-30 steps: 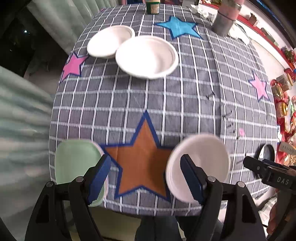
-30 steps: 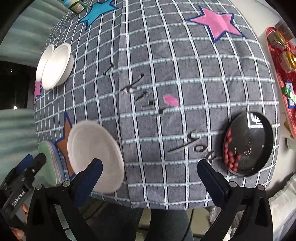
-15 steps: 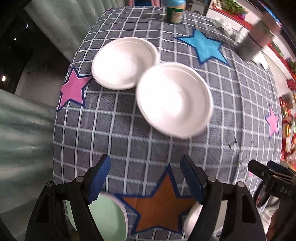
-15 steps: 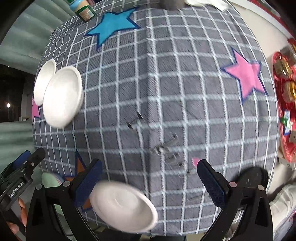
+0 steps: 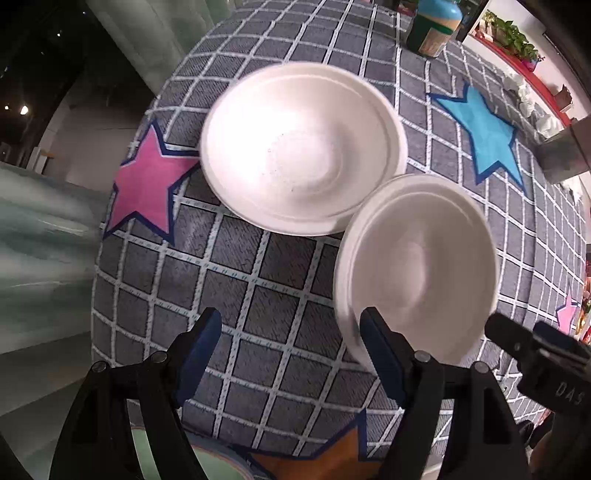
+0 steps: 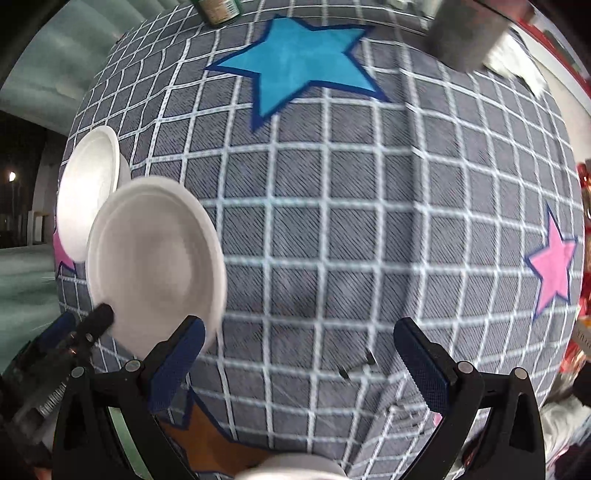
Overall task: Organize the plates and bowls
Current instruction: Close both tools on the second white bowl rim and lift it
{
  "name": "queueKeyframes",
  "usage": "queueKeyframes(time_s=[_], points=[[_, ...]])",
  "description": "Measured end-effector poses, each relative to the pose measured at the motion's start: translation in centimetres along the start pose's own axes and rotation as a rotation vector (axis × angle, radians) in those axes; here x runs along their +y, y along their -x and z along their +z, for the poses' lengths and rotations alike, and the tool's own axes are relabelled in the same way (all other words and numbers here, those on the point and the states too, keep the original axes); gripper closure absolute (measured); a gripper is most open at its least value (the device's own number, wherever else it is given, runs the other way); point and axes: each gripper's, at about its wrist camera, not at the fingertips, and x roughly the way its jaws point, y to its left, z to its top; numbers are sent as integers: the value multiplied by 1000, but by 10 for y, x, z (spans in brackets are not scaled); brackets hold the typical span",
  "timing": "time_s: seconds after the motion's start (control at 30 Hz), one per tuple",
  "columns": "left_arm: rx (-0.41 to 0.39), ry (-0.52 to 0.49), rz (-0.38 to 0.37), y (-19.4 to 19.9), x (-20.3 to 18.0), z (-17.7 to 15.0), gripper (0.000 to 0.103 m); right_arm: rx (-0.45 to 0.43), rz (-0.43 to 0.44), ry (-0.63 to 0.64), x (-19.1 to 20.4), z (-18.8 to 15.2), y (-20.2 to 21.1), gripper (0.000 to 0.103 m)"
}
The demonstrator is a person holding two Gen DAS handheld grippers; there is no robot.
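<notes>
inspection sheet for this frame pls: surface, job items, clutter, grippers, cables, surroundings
Surface: table under a grey checked tablecloth with sewn-on stars.
Job's things: far white bowl beside the pink star; near white bowl, its rim overlapping the far one's edge; green plate at the near table edge, mostly hidden.
Clutter: jar with a blue lid; grey cylinder, blurred.
Grippers: left gripper open, right finger in front of the near bowl; right gripper open, holding nothing.
Cables: nothing seen.
Surroundings: pale curtain on the left; red shelf with plants on the right.
</notes>
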Motion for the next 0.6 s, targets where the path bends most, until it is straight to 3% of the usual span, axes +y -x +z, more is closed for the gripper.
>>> queueKeyframes(time_s=[0.13, 0.3, 0.33, 0.4, 0.43, 0.5, 0.6], points=[[13, 17, -11, -12, 3, 10, 24, 0, -6, 41, 13, 19, -9, 0], [41, 19, -37, -25, 5, 19, 38, -6, 6, 70, 33, 38, -15, 2], [45, 20, -48, -27, 5, 21, 41, -9, 2, 75, 37, 42, -17, 8], [56, 15, -66, -30, 0, 25, 51, -8, -5, 92, 46, 45, -20, 37], [59, 13, -77, -32, 0, 25, 52, 0, -5, 96, 54, 46, -22, 40], [59, 4, -100, -33, -3, 27, 59, 20, 21, 93, 61, 45, -29, 65], [69, -24, -137, -37, -11, 29, 68, 43, 48, 77, 68, 40, -37, 76]])
